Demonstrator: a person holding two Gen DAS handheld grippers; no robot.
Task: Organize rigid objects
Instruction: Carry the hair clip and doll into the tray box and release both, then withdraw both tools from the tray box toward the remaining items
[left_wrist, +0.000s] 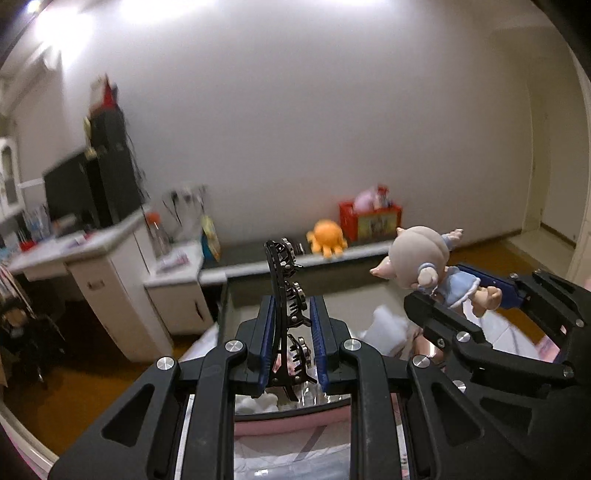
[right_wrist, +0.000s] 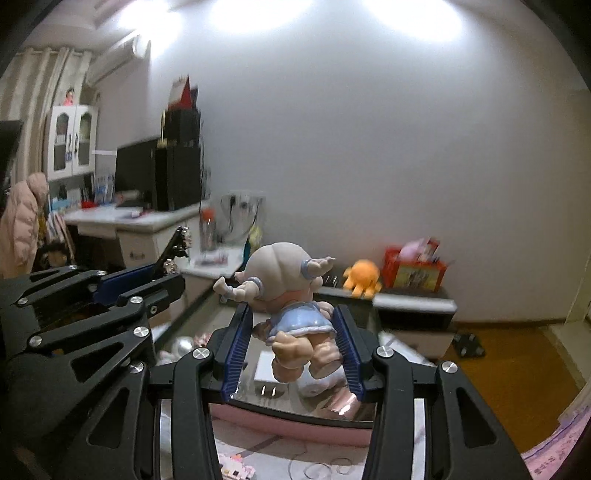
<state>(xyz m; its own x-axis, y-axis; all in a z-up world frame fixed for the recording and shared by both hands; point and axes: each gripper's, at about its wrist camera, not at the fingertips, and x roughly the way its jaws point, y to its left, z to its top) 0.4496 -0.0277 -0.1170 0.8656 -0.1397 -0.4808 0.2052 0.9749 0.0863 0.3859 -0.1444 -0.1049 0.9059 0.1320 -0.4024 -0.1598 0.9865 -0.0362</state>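
My left gripper (left_wrist: 291, 314) is shut on a long black hair clip (left_wrist: 284, 291), which stands upright between the blue pads and sticks out past the fingertips. To its right, my right gripper (left_wrist: 461, 295) holds a small doll (left_wrist: 428, 258) with a beige head and a light blue dress. In the right wrist view the doll (right_wrist: 288, 288) sits between the blue pads of the right gripper (right_wrist: 293, 325), which press on its waist and legs. There the left gripper (right_wrist: 155, 273) comes in from the left with the hair clip (right_wrist: 179, 243). Both grippers hang above a glass tabletop (right_wrist: 236, 321).
A white charger plug (right_wrist: 267, 371) and other small items lie on the glass under the grippers. Beyond, a low bench (left_wrist: 258, 258) carries an orange octopus toy (left_wrist: 328, 242) and a red toy box (left_wrist: 369, 221). A white desk (left_wrist: 92, 254) with a monitor stands left.
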